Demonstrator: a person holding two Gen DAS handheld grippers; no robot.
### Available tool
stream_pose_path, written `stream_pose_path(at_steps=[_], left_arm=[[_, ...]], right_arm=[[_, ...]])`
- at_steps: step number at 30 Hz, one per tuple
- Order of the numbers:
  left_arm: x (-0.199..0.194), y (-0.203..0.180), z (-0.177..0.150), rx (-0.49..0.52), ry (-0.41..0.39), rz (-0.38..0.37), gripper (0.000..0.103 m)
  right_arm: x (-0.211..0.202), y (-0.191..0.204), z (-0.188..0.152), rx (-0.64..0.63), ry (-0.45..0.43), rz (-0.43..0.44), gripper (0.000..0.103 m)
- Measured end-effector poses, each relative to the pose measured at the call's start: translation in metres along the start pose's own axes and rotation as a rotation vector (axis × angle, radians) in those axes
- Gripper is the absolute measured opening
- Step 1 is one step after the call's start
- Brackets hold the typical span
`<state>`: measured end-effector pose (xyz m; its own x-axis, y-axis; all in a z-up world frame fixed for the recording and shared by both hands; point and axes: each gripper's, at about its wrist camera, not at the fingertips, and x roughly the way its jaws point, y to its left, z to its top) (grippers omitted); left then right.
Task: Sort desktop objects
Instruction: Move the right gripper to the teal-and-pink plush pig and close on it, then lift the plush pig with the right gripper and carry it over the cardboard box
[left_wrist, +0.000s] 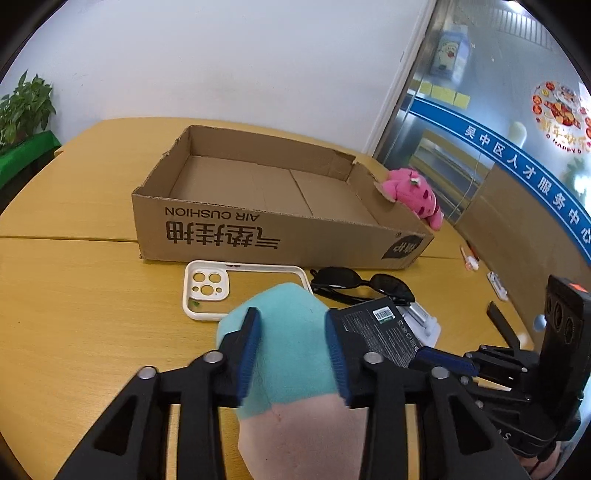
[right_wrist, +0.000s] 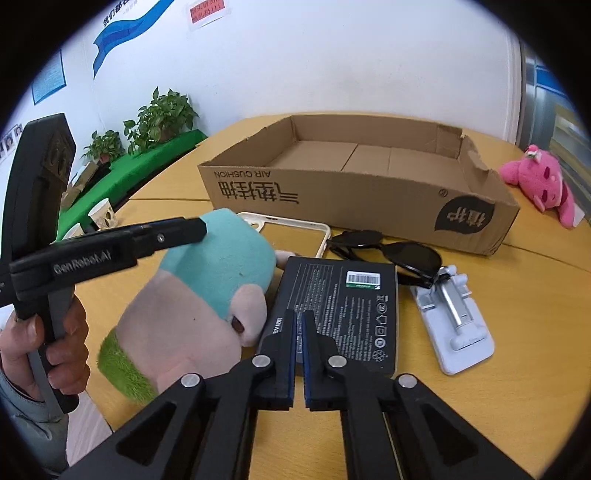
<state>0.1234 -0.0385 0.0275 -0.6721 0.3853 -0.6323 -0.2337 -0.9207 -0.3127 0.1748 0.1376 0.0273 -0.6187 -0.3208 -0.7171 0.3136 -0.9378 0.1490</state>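
My left gripper has its fingers on both sides of a plush toy with a teal head and pink body, which lies on the table; the toy also shows in the right wrist view. My right gripper is shut and empty, its tips over the near edge of a black flat box with a barcode label. An open empty cardboard box stands behind. A white phone case, black sunglasses, a white phone stand and a pink plush lie around.
A pen and a small white item lie at the right of the wooden table. Paper cups and potted plants stand at the far left. A glass wall runs along the right.
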Motion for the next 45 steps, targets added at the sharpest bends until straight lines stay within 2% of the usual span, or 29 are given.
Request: stream_pose_path(at_steps=[1, 2, 3, 8, 13, 14, 19, 22, 25, 29, 30, 33, 40, 45], left_arm=[[-0.001, 0.002, 0.0, -0.005, 0.004, 0.005, 0.08], [-0.002, 0.004, 0.0, -0.01, 0.006, 0.011, 0.092], [-0.004, 0.005, -0.001, -0.011, 0.004, 0.006, 0.093], [0.0, 0.006, -0.007, -0.013, 0.055, -0.087, 0.093], [0.026, 0.015, -0.017, -0.051, 0.165, -0.064, 0.087], [0.027, 0.017, -0.019, -0.066, 0.163, -0.093, 0.086], [0.02, 0.026, -0.021, -0.047, 0.166, -0.101, 0.082], [0.009, 0.045, -0.02, -0.088, 0.151, -0.101, 0.073], [-0.001, 0.061, -0.022, -0.123, 0.137, -0.096, 0.065], [0.0, 0.069, -0.03, -0.17, 0.15, -0.139, 0.063], [0.0, 0.07, -0.031, -0.173, 0.149, -0.141, 0.063], [0.0, 0.07, -0.031, -0.187, 0.156, -0.161, 0.059], [-0.001, 0.055, -0.028, -0.172, 0.164, -0.179, 0.049], [-0.013, 0.03, -0.015, -0.118, 0.132, -0.179, 0.048]], right_arm=[[0.001, -0.001, 0.001, 0.013, 0.002, 0.015, 0.045], [0.0, -0.001, 0.001, 0.019, 0.001, 0.02, 0.062], [0.0, -0.001, 0.002, 0.018, -0.004, 0.023, 0.082], [-0.008, 0.005, 0.005, 0.016, -0.018, 0.093, 0.082], [-0.003, 0.014, 0.005, 0.019, 0.015, 0.175, 0.082], [-0.002, 0.018, 0.004, 0.009, 0.021, 0.197, 0.082], [0.02, 0.034, -0.003, -0.002, 0.082, 0.277, 0.082], [0.03, 0.037, -0.002, 0.024, 0.106, 0.336, 0.082], [0.036, 0.048, -0.001, -0.001, 0.126, 0.351, 0.082], [0.044, 0.067, -0.001, -0.02, 0.154, 0.401, 0.082], [0.047, 0.071, -0.001, -0.02, 0.157, 0.413, 0.086], [0.054, 0.083, -0.002, -0.054, 0.146, 0.396, 0.089], [0.057, 0.081, -0.01, -0.074, 0.09, 0.394, 0.08], [0.044, 0.077, -0.009, -0.056, 0.056, 0.394, 0.076]])
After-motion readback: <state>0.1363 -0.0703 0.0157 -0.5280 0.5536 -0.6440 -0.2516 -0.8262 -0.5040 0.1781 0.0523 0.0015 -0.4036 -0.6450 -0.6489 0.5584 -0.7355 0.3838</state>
